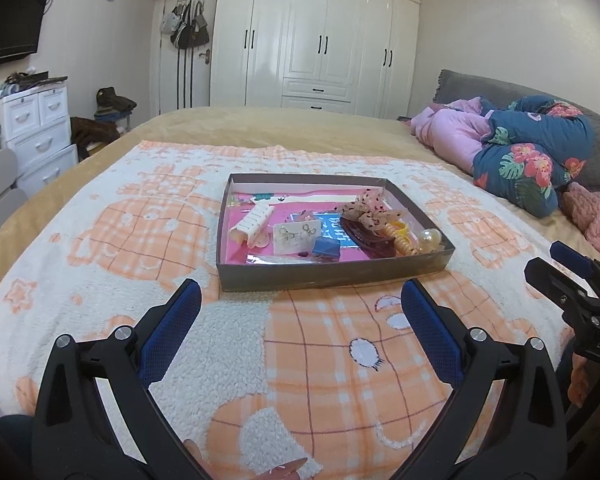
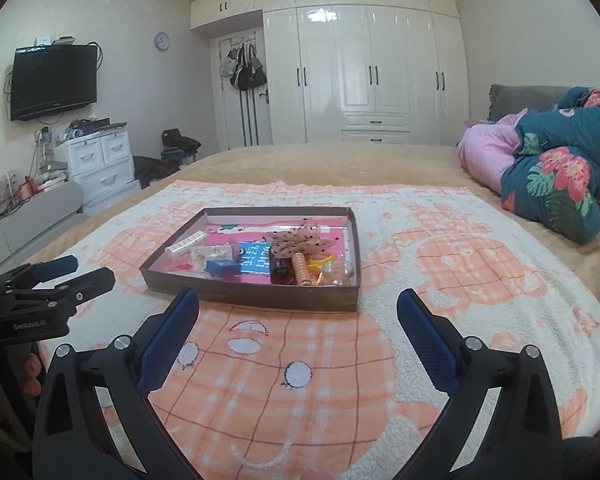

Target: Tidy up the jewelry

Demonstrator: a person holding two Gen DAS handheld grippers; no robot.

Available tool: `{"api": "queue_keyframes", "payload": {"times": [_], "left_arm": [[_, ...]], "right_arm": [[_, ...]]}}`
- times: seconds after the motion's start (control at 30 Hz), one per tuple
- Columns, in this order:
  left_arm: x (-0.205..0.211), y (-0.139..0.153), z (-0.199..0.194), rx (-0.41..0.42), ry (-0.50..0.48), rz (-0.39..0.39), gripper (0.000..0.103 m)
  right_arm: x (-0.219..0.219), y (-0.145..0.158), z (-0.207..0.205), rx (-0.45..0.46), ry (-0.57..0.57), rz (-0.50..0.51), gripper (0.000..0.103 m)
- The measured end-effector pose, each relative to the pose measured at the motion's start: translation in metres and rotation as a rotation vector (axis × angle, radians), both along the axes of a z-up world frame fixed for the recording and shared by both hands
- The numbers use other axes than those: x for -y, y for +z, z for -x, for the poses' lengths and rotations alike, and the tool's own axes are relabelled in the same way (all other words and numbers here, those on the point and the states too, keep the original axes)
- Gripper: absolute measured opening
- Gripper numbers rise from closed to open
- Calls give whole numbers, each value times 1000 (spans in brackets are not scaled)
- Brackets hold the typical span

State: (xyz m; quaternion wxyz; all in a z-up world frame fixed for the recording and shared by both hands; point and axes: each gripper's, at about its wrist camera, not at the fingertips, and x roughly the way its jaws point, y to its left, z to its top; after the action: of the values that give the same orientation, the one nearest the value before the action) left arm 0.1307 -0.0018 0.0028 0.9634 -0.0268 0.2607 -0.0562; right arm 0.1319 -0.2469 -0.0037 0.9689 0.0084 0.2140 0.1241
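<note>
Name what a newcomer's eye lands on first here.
Probably the shallow grey tray of hair clips and trinkets, centred on the orange-and-white blanket on the bed. Next, the left gripper and right gripper, both open and empty, short of the tray. Behind, glossy white wardrobes fill the far wall.

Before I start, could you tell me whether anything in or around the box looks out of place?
Nothing has spilled: the box sits flat on the blanket, with everything inside it. The contents are jumbled, though, the bow, brown clip and coil tie heaped at its right end. Both grippers are open and empty.
</note>
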Motion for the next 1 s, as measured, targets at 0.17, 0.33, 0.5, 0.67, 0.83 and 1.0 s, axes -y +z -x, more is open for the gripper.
{"api": "queue_keyframes", "payload": {"times": [0.17,0.33,0.5,0.67,0.83,1.0], "left_arm": [[0,2,13,29,9,2,92],[4,1,27,42,17,-17,92],[2,1,41,65,25,-9,92],[3,1,53,79,34,-12,92],[3,-1,59,84,36,-12,92],[6,1,68,105,36,-18,92]], "right_arm": [[1,-1,11,25,-31,14,97],[-2,-1,28,84,-51,54,97],[1,0,45,131,-63,50,97],[5,1,61,144,-54,13,97],[6,-2,71,137,-61,2,97],[6,-1,81,167,-68,-4,97]]}}
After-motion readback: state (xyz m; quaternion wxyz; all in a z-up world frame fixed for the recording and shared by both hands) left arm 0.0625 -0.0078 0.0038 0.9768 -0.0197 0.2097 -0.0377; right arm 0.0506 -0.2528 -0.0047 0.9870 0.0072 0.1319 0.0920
